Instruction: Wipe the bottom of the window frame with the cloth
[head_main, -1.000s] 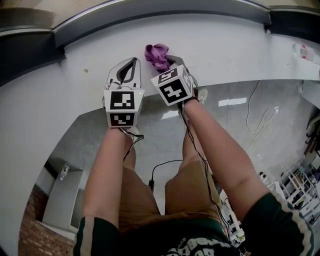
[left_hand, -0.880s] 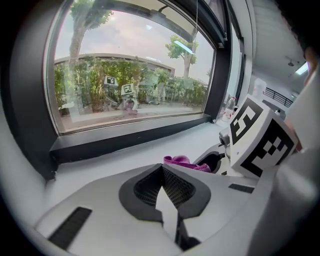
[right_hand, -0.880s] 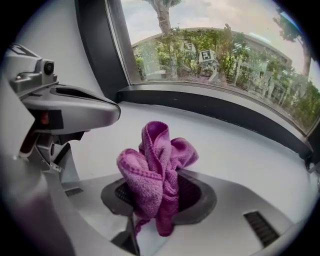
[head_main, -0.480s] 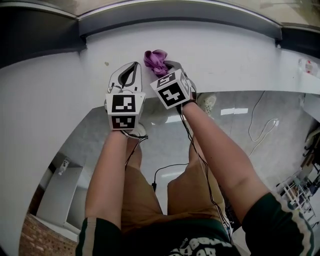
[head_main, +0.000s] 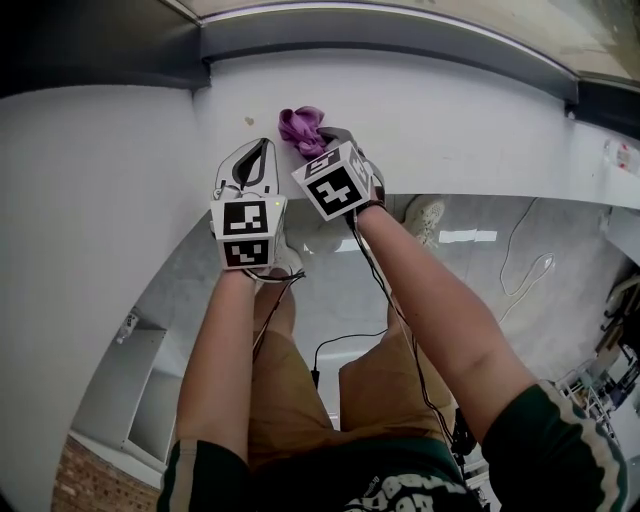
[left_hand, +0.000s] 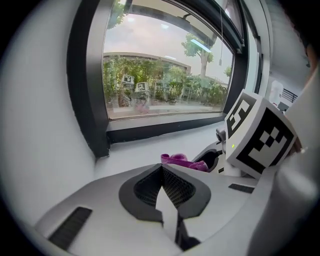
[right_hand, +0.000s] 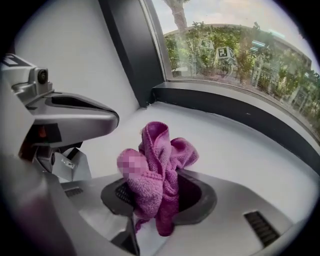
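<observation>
**The right gripper (head_main: 318, 140) is holding the purple cloth (head_main: 301, 124) over the white sill (head_main: 470, 110), short of the window frame.**

Its jaws are clamping on the lower folds of the cloth (right_hand: 159, 165), so a bunched wad is sticking out ahead as a wiping pad. The wad is sitting near the frame's left corner, apart from the dark bottom rail (right_hand: 240, 112), probably so a stroke can begin at that end. The left gripper (head_main: 255, 158) is hovering just beside it with its jaws closed on nothing, seemingly idling clear of the wiping path.
</observation>
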